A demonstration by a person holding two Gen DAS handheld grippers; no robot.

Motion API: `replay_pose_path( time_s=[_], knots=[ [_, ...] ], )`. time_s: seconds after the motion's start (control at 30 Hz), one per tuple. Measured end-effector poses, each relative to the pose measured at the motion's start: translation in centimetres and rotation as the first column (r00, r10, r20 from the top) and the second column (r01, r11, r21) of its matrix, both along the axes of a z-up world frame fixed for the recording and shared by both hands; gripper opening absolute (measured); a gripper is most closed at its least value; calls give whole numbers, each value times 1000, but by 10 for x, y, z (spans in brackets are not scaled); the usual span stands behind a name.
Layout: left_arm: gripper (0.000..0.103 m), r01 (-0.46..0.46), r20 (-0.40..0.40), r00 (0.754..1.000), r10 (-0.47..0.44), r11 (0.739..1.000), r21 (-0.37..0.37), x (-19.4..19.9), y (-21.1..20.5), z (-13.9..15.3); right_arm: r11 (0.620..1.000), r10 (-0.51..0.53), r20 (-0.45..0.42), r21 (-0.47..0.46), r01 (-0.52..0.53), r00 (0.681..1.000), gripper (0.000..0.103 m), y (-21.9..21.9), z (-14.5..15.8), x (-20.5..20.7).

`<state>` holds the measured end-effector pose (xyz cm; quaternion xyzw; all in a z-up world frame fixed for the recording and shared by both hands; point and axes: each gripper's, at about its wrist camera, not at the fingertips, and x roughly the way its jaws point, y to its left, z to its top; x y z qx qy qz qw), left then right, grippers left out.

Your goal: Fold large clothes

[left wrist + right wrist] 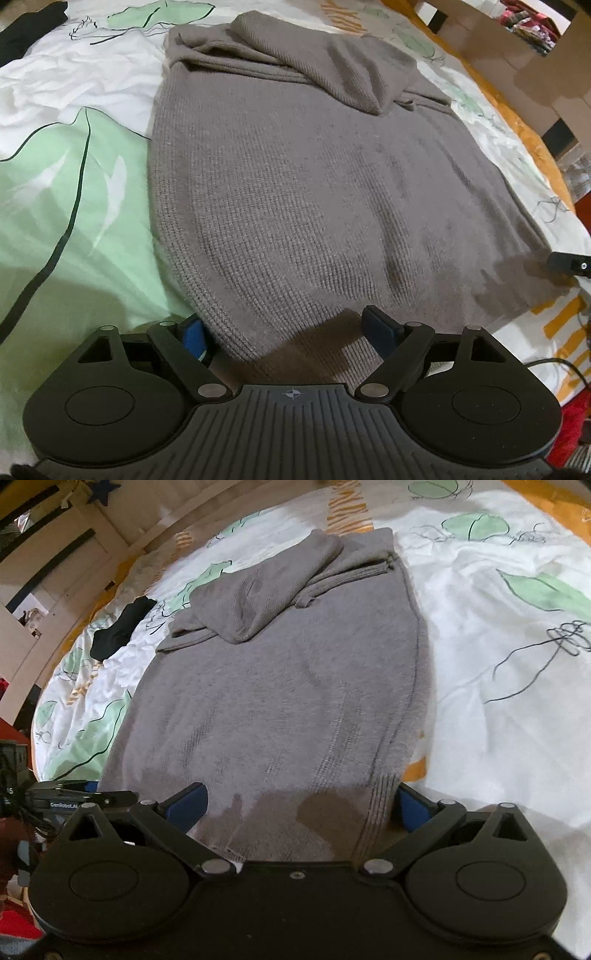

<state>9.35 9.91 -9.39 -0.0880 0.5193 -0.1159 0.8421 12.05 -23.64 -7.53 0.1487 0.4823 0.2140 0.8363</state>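
1. The near hem of the grey sweater [295,192] runs down behind the body of each gripper, so its lowest edge is hidden in both wrist views. Whether any finger actually presses on the knit cannot be told.
2. The sweater lies flat on the bedsheet [55,206], with both sleeves folded across its far end.
3. The left gripper [288,332] is spread wide and holds nothing. Its blue pads sit on either side of the sweater's near left corner.
4. The right gripper [299,805] is likewise spread wide and empty, with its pads on either side of the sweater's near right corner.
5. Seen from the left wrist, only a black tip of the right gripper shows, at the sweater's right edge.
6. A black garment [122,627] lies on the sheet beyond the sweater's far left corner, partly cut off in the left view.
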Motion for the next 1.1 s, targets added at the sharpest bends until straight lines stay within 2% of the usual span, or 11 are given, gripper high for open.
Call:
replay_pose_path(
  time_s=[0.13, 0.27, 0.43, 0.5, 0.57, 0.63, 0.7, 0.8, 0.9, 0.97, 1.1],
  knots=[
    [67, -31, 11, 999, 31, 999, -31, -4, 9, 6, 1000, 25, -4, 3, -25, 1000, 101, -1, 1, -2],
    [66, -57, 16, 998, 59, 993, -107, -9, 19, 10, 999, 30, -12, -17, -30, 999, 86, -8, 4, -3],
    [63, -69, 17, 997, 72, 988, -136, -12, 22, 13, 1000, 25, -36, -15, -25, 999, 75, -14, 3, 1],
    [54, -76, 14, 997, 79, 987, -140, -13, 24, 14, 999, 31, -41, -27, -32, 999, 71, -14, 2, 1],
    [25, -96, 6, 995, 98, 984, -153, -15, 29, 12, 999, 32, -46, -38, -34, 998, 66, -13, 2, 2],
    [7, -117, -16, 993, 116, 974, -193, -17, 37, 8, 999, 25, -50, -46, -27, 998, 55, -15, 1, 4],
    [7, -118, 0, 993, 121, 969, -219, -20, 39, 8, 999, 10, -66, -50, -13, 998, 16, -18, -3, 6],
    [6, -135, 24, 989, 147, 954, -268, -21, 42, 15, 999, -17, -83, 46, 21, 996, 16, -28, -8, 8],
    [6, -189, 44, 973, 226, 893, -408, -18, 57, 29, 977, -55, -57, 203, 66, 997, 15, -41, -2, 12],
    [6, -191, 102, 959, 266, 866, -462, -13, 66, 47, 951, -90, -6, 296, 87, 996, 15, -51, 11, 19],
    [6, -174, 254, 904, 343, 841, -513, 14, 84, 87, 894, -161, 90, 435, 107, 983, 15, -67, 38, 51]
  ],
)
